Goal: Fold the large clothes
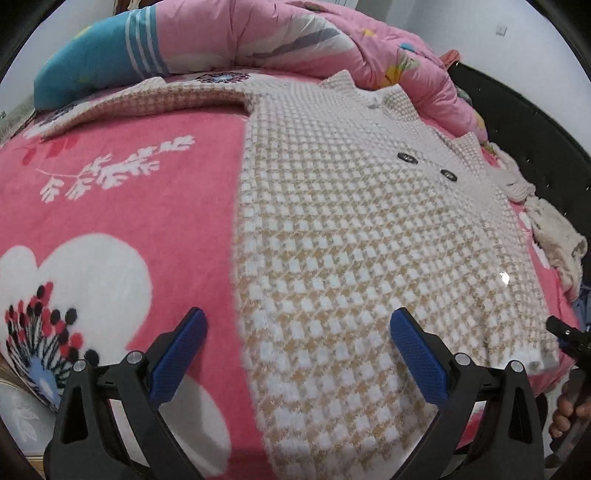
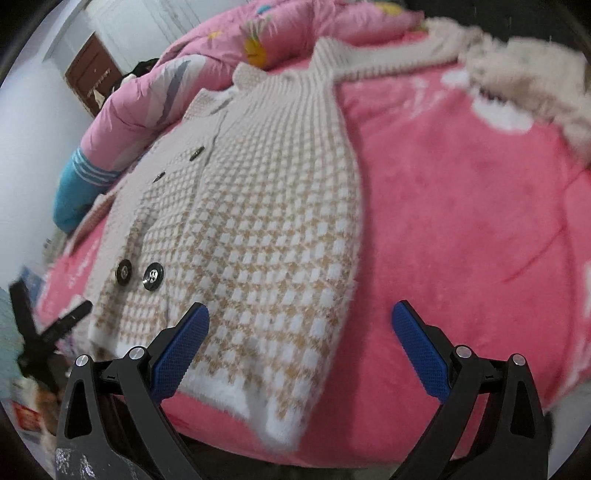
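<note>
Coat: a cream-and-tan houndstooth knit coat point(image 1: 351, 229) lay spread flat, front up, on the bed, its hem at the near edge.
Buttons: two dark buttons point(image 2: 140, 275) sat close together near the hem; two more point(image 2: 177, 164) lay farther up the front.
Sleeve: one sleeve point(image 1: 147, 101) stretched sideways across the blanket.
Left gripper: the left gripper point(image 1: 297, 354) hovered over the coat's lower part, blue pads wide apart, grasping nothing.
Right gripper: the right gripper point(image 2: 301, 347) hung above the hem corner, likewise spread and empty.
Blanket: a pink flowered blanket point(image 1: 122, 192) covered the bed under the coat.
Quilt: a rumpled pink quilt point(image 1: 266, 33) was heaped beyond the collar.
Fluffy garment: a pale fluffy garment point(image 2: 524, 81) lay at the far side.
</note>
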`<action>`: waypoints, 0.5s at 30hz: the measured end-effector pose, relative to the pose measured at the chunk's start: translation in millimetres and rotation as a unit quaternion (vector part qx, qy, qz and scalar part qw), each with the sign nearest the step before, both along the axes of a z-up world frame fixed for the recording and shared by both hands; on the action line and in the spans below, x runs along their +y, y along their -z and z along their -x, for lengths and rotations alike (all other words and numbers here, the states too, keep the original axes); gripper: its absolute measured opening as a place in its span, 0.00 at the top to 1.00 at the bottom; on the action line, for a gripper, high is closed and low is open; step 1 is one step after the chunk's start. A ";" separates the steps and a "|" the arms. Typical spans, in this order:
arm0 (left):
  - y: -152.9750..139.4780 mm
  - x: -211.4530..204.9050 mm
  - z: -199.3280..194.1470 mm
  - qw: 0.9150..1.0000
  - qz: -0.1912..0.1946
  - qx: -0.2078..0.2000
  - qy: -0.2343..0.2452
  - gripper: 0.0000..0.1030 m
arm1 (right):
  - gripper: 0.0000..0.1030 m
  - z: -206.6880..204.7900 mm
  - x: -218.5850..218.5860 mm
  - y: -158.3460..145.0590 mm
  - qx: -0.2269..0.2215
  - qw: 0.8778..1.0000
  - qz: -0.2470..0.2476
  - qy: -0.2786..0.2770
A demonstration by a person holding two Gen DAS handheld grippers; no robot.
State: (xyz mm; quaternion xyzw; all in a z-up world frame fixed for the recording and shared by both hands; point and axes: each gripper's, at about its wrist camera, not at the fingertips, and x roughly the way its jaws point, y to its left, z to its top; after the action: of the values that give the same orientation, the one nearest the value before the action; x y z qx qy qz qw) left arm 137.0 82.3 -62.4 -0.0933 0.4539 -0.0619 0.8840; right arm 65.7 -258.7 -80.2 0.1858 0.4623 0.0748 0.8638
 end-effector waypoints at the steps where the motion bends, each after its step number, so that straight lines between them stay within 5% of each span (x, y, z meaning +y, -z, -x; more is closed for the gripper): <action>1: -2.0 1.3 5.0 1.000 0.005 -0.011 0.003 0.05 | 0.12 1.3 -1.3 -1.3 -0.002 1.000 -0.007 -0.005; 8: 4.8 6.9 20.8 1.000 0.017 -0.018 -0.006 0.24 | 0.41 -11.9 -29.4 5.7 0.016 0.997 -0.072 -0.007; 12: 3.1 6.4 8.4 0.999 0.036 -0.017 -0.017 0.45 | 0.64 -37.0 -31.4 14.4 0.021 0.994 -0.108 -0.015; 15: 5.5 9.6 4.0 0.998 0.050 -0.006 -0.024 0.62 | 0.71 -36.1 -34.4 16.4 0.031 0.990 -0.133 -0.019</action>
State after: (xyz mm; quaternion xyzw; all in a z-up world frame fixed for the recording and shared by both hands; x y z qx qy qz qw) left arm 133.0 91.9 -67.9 -0.1478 0.4423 -0.0641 0.8823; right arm 101.8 -293.1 -96.6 0.2929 0.4779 0.1463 0.8151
